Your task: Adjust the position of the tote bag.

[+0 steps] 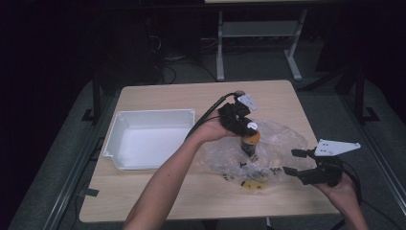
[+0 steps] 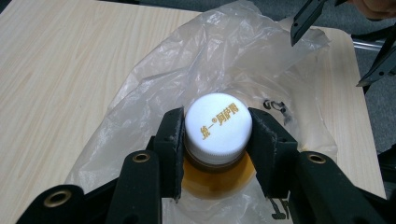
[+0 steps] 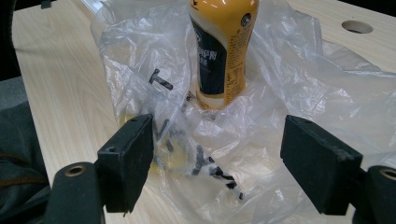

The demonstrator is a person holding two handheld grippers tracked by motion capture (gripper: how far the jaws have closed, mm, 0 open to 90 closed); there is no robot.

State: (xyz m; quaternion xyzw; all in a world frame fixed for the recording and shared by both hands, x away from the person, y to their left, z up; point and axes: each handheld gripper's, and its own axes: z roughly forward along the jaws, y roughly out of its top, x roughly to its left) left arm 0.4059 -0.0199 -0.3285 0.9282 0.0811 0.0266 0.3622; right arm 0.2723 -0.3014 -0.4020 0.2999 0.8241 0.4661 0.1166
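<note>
Left gripper of mine clamps the bottle cap inside the plastic bag; right gripper stands released near the bench's right edge.

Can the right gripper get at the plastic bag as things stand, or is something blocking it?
Probably yes. The right gripper is open beside the plastic bag, with crumpled film between its jaws and nothing in front. The left gripper holds the bottle by its cap, farther back.

Bottle amber, dark label; cap white, gold lettering; bag clear; tray white.
</note>
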